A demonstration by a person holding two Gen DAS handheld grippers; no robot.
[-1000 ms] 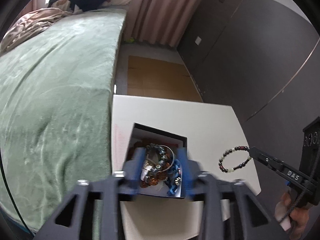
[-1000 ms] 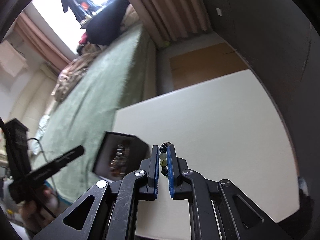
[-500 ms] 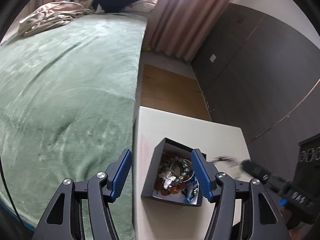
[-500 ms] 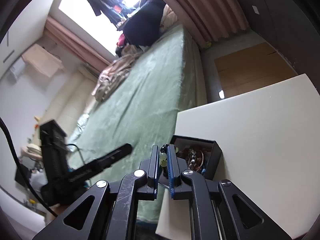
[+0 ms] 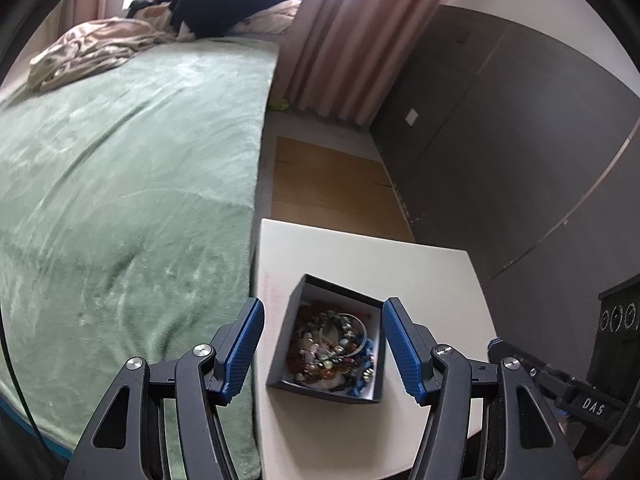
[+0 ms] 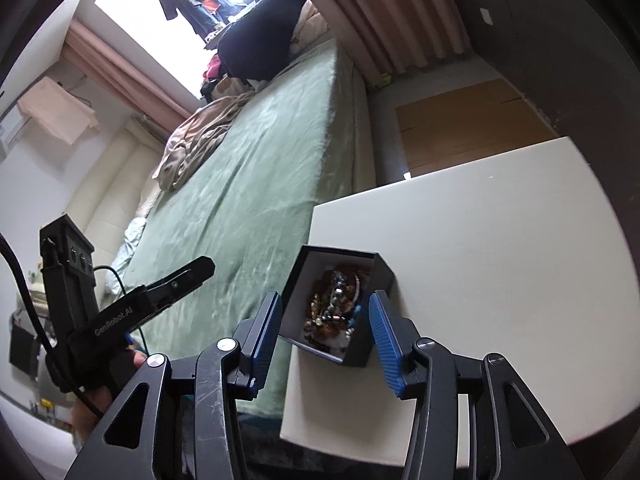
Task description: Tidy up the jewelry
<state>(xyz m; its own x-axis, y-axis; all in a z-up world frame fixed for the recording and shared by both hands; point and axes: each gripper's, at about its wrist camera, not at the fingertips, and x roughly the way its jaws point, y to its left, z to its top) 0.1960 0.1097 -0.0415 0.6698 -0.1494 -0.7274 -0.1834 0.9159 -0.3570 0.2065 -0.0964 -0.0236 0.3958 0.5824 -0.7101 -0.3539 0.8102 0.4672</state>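
A black open jewelry box (image 5: 298, 304) sits on the white table (image 5: 424, 276) near its left edge, by the bed. It holds a heap of beaded bracelets (image 5: 334, 348). My left gripper (image 5: 322, 350) is open and empty, raised over the box with a finger on each side. My right gripper (image 6: 326, 334) is open and empty too, above the same box (image 6: 380, 270) and its bracelets (image 6: 336, 306). The left tool shows in the right wrist view (image 6: 176, 280). The right tool shows at the right of the left wrist view (image 5: 560, 384).
A bed with a green blanket (image 5: 120, 184) runs along the table's left side. A dark wardrobe wall (image 5: 520, 140) stands to the right. Pink curtains (image 5: 352, 40) and a wooden floor (image 5: 332, 184) lie beyond the table.
My right gripper carried the beaded bracelet over the box and opened; the bracelet is no longer between its fingers. My left gripper let go of the box, opened wide and rose.
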